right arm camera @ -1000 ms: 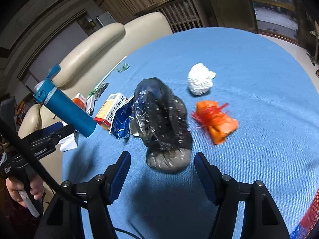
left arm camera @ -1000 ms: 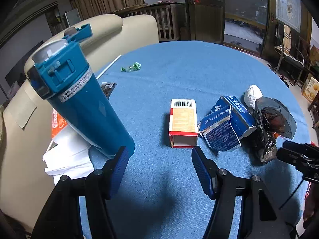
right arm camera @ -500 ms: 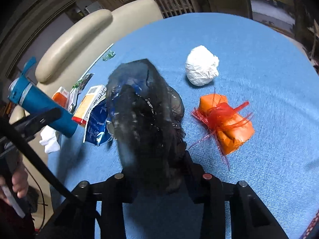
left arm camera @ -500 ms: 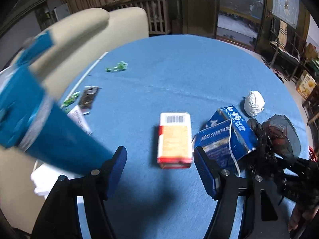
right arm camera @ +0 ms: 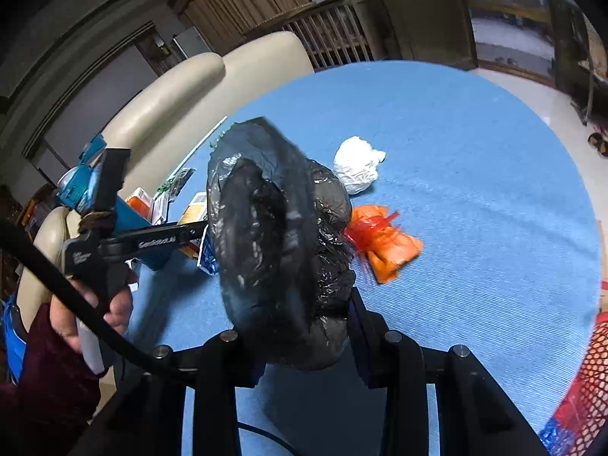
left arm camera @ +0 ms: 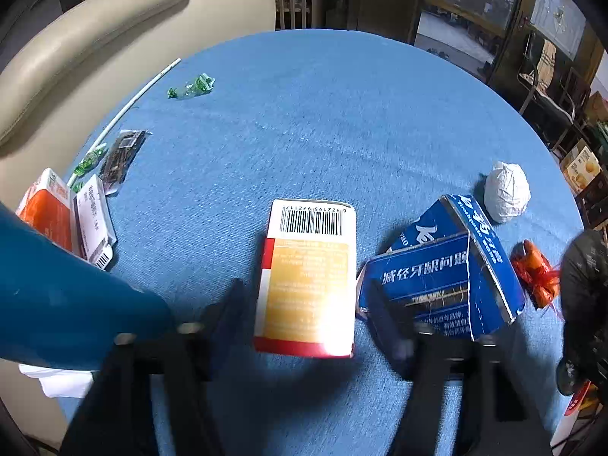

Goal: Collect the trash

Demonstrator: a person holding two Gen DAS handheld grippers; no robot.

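Bag now off the table, left tool closing astride carton

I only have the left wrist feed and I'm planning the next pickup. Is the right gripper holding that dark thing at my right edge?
Observer: Yes. The right gripper is shut on a black plastic bag, with its pads pressed into the crumpled lower end.
Operator: And the teal bulk at my left edge, what is it?
Observer: It's a teal bottle. The right wrist view shows its top, which has a flip lid.
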